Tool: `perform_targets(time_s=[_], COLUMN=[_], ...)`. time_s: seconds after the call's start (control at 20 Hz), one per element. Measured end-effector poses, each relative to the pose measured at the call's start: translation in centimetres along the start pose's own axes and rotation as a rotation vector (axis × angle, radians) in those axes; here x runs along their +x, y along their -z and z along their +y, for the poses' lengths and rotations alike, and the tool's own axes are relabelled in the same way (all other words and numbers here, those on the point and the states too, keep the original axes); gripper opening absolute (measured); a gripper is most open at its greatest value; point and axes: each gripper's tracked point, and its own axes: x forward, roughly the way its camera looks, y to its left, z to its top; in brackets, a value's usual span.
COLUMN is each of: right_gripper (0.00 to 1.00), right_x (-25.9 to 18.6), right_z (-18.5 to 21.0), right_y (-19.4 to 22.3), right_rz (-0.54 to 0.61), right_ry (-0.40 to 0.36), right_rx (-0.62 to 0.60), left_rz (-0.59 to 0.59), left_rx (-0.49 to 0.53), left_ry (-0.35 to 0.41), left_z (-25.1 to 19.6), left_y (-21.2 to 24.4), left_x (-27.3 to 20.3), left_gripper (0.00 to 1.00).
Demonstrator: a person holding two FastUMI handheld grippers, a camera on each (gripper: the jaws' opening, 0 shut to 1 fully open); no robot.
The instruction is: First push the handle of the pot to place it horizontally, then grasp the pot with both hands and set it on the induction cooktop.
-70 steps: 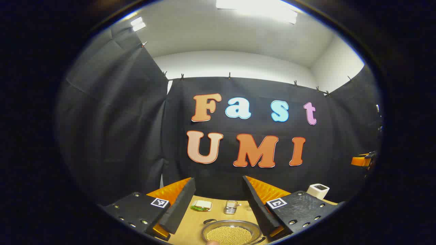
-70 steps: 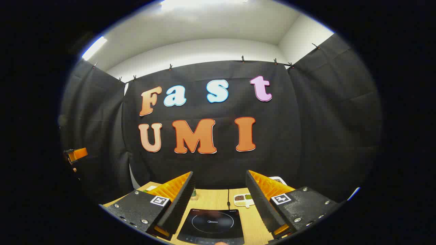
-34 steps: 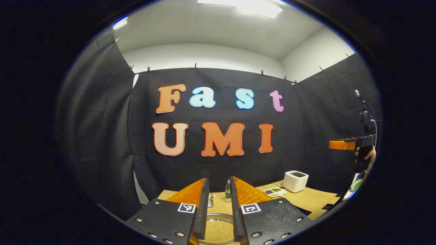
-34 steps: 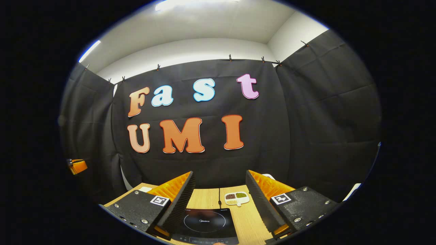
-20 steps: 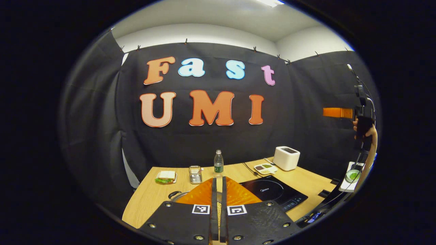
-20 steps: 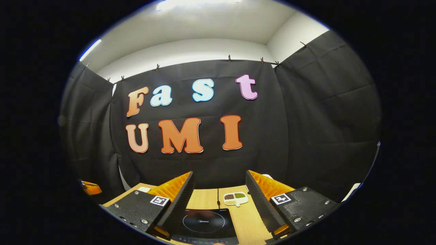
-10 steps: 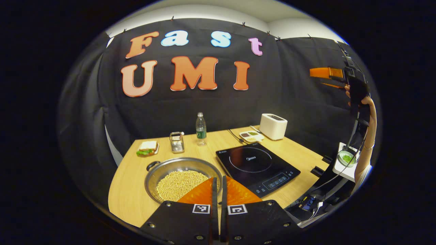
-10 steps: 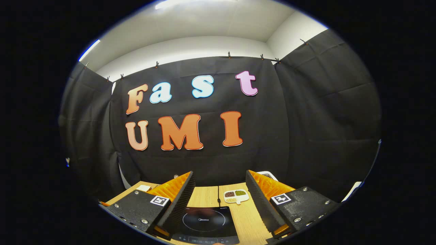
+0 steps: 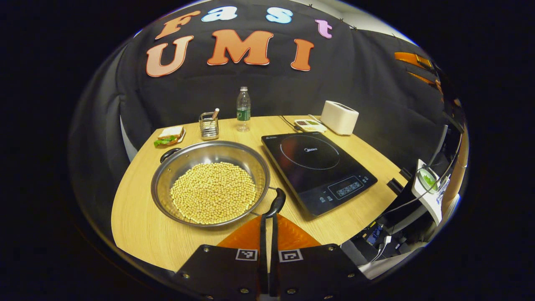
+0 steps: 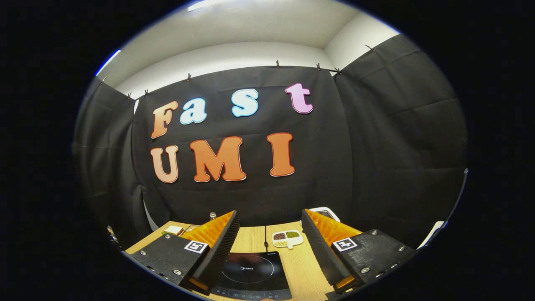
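A steel pot (image 9: pixel 211 184) full of yellow beans sits on the left half of the wooden table (image 9: pixel 138 225). Its near black handle (image 9: pixel 276 202) points toward me and to the right; its far handle (image 9: pixel 168 154) lies at the back left. My left gripper (image 9: pixel 268 217) is shut with nothing in it, its tips just short of the near handle. The black induction cooktop (image 9: pixel 317 167) lies right of the pot. My right gripper (image 10: pixel 269 215) stands open, held level above the cooktop (image 10: pixel 250 274); it is also seen high at the right (image 9: pixel 411 62) in the left gripper view.
Along the table's back stand a sandwich (image 9: pixel 169 134), a wire holder (image 9: pixel 208 124), a water bottle (image 9: pixel 243 108), a divided dish (image 9: pixel 309 124) and a white toaster (image 9: pixel 339 117). A side shelf with a green bowl (image 9: pixel 426 179) and cables sits off the right edge.
My left gripper went from open to shut, then rose and tilted down, bringing the whole pot and table into view. The right gripper has barely moved.
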Motion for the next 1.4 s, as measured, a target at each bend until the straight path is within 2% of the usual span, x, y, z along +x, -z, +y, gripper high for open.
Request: perform_targets(time_s=[0.4, 0.45, 0.5, 0.55, 0.6, 0.65, 0.7, 1.05, 1.25, 1.4], right_gripper=[0.93, 0.98, 0.93, 0.93, 0.98, 0.98, 0.93, 0.93, 0.93, 0.93], right_x=[0.7, 0.7, 0.7, 0.7, 0.7, 0.6, 0.6, 0.7, 0.7, 0.7], right_z=[-0.7, -0.9, -1.0, -1.1, -1.1, -1.0, -1.1, -2.1, -3.3, -4.9], right_y=[1.3, 1.4, 1.6, 1.7, 1.8, 1.8, 1.9, 2.4, 2.2, 1.3], right_rz=[0.032, 0.035, 0.037, 0.039, 0.041, 0.044, 0.047, 0.052, 0.039, -0.002], right_ry=[0.010, 0.013, 0.017, 0.017, 0.013, 0.007, 0.004, 0.006, 0.029, 0.075], right_rx=[-0.005, -0.006, -0.007, -0.004, 0.000, 0.004, 0.006, 0.029, 0.033, 0.019], left_rz=[0.135, 0.137, 0.139, 0.140, 0.141, 0.138, 0.135, 0.128, 0.130, 0.132], left_rx=[-0.069, -0.070, -0.069, -0.072, -0.076, -0.074, -0.067, -0.061, -0.072, -0.082], left_ry=[-0.004, -0.011, -0.015, -0.014, -0.011, -0.009, -0.008, -0.002, 0.000, 0.001], left_z=[1.4, 1.7, 1.8, 1.7, 1.6, 1.5, 1.3, 0.4, 0.3, 0.2], left_y=[5.2, 5.3, 5.4, 5.4, 5.3, 5.1, 4.7, 3.2, 2.5, 1.9], left_x=[3.4, 3.7, 3.9, 4.0, 4.1, 4.2, 4.4, 5.3, 6.0, 6.5], left_gripper=[0.04, 0.04, 0.04, 0.04, 0.04, 0.04, 0.04, 0.02, 0.02, 0.02])
